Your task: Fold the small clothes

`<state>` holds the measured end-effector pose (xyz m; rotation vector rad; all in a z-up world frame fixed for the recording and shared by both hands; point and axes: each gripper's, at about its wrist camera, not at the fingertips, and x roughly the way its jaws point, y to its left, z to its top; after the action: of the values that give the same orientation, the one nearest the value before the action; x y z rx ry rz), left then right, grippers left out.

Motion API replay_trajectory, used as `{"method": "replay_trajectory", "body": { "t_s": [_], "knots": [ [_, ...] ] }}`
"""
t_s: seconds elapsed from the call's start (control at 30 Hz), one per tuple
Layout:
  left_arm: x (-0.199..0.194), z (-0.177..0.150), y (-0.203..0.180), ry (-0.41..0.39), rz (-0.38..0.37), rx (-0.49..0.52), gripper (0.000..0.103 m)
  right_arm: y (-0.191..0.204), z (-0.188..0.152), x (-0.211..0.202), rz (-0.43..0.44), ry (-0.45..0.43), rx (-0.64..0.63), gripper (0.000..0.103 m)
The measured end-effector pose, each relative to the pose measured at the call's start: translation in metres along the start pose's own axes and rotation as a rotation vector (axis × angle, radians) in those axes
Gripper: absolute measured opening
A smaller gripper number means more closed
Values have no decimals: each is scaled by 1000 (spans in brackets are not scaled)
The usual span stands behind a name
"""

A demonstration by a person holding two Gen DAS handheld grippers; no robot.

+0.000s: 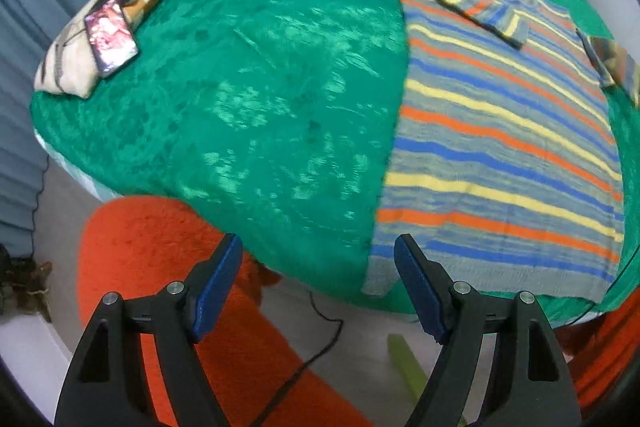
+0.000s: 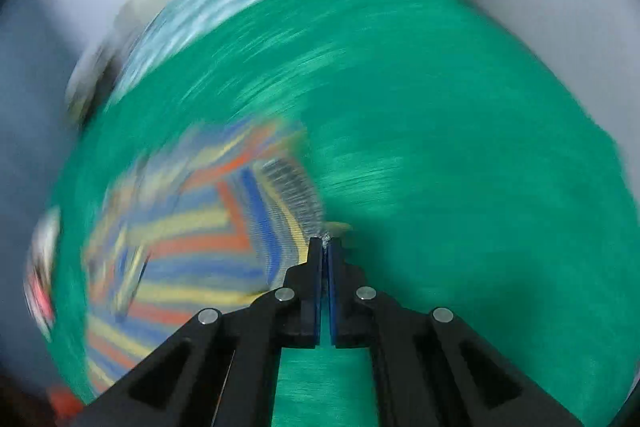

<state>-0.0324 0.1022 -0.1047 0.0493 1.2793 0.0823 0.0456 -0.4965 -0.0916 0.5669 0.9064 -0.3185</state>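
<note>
The striped sweater (image 1: 504, 131) is seen spread flat on the green blanket (image 1: 256, 99) in the right half of the left wrist view, its long axis running from the hem at the lower right up to the neck at the upper right, one sleeve folded across the chest. The left gripper (image 1: 318, 259) is held wide apart with nothing between its pads, over the blanket's near edge. Only that view shows the cushion (image 1: 80, 63) and phone (image 1: 111, 37) at upper left, while the blurred right wrist view alone shows the right gripper (image 2: 325, 241), closed on an edge of the sweater.

One striped shirt (image 1: 500, 131), one pillow (image 1: 80, 43), one phone (image 1: 111, 37), two red rugs (image 1: 160, 267).
</note>
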Motion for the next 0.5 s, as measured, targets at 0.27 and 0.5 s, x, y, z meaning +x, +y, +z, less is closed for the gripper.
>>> {"method": "replay_trajectory", "body": {
  "t_s": [0.27, 0.5],
  "knots": [
    [-14, 4, -40, -22, -39, 91, 80, -88, -28, 4, 134, -1, 264, 6],
    [-12, -1, -35, 0, -31, 69, 80, -85, -31, 22, 147, 44, 247, 7]
  ]
}}
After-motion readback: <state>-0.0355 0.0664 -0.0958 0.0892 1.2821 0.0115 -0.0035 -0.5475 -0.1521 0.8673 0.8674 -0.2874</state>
